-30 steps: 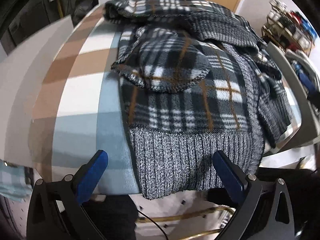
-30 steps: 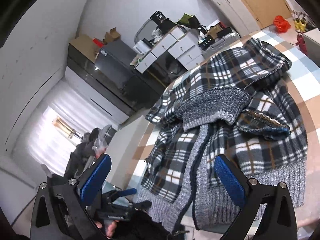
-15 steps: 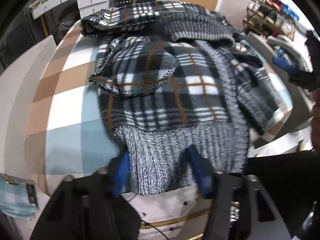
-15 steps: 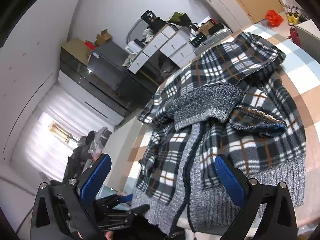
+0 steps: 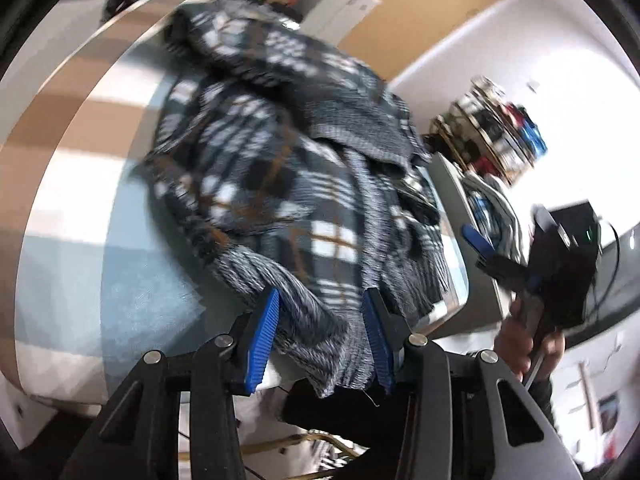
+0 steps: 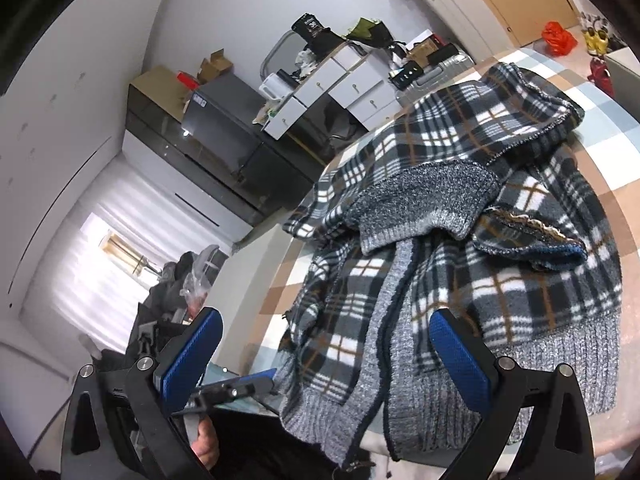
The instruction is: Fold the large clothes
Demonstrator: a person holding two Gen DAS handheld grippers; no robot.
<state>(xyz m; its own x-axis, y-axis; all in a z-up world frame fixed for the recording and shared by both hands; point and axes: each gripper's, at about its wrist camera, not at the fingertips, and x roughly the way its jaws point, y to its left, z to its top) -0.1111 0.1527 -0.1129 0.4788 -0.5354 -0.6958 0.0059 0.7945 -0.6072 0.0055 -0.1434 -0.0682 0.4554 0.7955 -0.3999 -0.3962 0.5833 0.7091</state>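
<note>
My left gripper [image 5: 320, 340] is closing, its blue pads pinching the grey ribbed hem of the plaid jacket [image 5: 280, 168], low in the frame. The jacket sprawls across the checked bench [image 5: 80, 216]. My right gripper [image 6: 332, 356] stands wide apart, holding nothing, at the jacket's near edge.

Readable text: almost none. Black bag [image 6: 314, 30] atop white drawer unit [image 6: 340, 80], right wrist view: white print, looks like "38", not certain. Label on grey cabinet [image 6: 199, 100]: too small to read. Left wrist view: motion blur, nothing legible.
</note>
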